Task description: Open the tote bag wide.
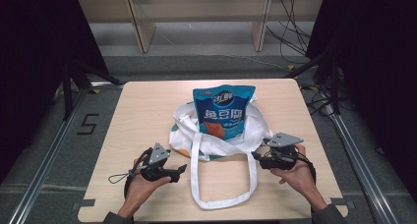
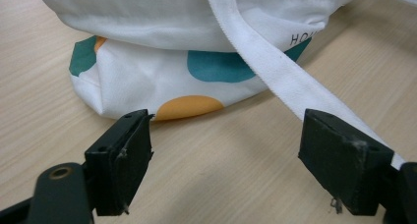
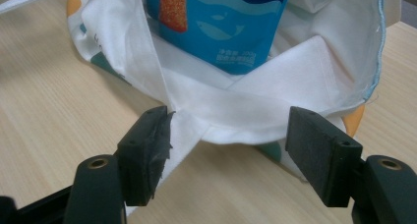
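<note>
A white tote bag (image 1: 184, 130) with teal and orange spots lies on the wooden table (image 1: 147, 106). A blue snack bag (image 1: 223, 113) stands upright in its mouth. The tote's long white strap (image 1: 223, 202) loops toward the front edge. My left gripper (image 1: 182, 170) sits by the tote's front left corner; in its own view the left gripper (image 2: 228, 123) is open, with bare table between the jaws and the strap (image 2: 275, 71) running past the right one. My right gripper (image 1: 256, 156) is at the tote's right side. In its view the right gripper (image 3: 231, 118) is open, and the folded rim (image 3: 295, 67) lies between the jaws, unpressed.
A wooden shelf frame (image 1: 142, 27) stands on the floor beyond the table. Cables (image 1: 290, 32) trail at the back right. Metal rails (image 1: 49, 155) run along both sides of the table. Bare tabletop lies left and right of the tote.
</note>
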The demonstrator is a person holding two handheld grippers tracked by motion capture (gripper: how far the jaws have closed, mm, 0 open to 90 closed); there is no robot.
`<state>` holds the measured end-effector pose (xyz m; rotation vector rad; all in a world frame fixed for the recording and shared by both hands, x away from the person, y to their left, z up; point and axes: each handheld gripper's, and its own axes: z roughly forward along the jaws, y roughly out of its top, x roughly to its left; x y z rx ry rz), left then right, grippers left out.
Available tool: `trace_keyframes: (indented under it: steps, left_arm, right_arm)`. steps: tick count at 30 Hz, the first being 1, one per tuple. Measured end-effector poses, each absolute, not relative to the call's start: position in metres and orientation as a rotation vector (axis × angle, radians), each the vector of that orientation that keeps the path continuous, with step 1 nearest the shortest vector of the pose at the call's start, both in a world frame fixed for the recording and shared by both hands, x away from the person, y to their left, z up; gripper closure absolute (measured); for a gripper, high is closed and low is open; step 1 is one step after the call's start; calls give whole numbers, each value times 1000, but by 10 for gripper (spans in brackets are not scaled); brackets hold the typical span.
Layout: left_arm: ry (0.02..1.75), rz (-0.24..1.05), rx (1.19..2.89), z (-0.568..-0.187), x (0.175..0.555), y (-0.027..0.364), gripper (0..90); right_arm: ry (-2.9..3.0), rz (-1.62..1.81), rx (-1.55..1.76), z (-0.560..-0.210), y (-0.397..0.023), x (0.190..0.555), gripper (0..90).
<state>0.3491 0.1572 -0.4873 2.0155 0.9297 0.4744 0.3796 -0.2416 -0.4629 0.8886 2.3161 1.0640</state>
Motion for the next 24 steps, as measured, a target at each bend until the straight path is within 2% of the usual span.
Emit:
trace_keyframes:
  steps: [12,24]
  left_arm:
    - [893,500,2072,-494,335,162,180]
    - [919,504,2049,-500,318,164,179]
  right_arm:
    - [2333,1057,907,-467,-244,370,338]
    - [2326,1041,862,-469,-243,358,331]
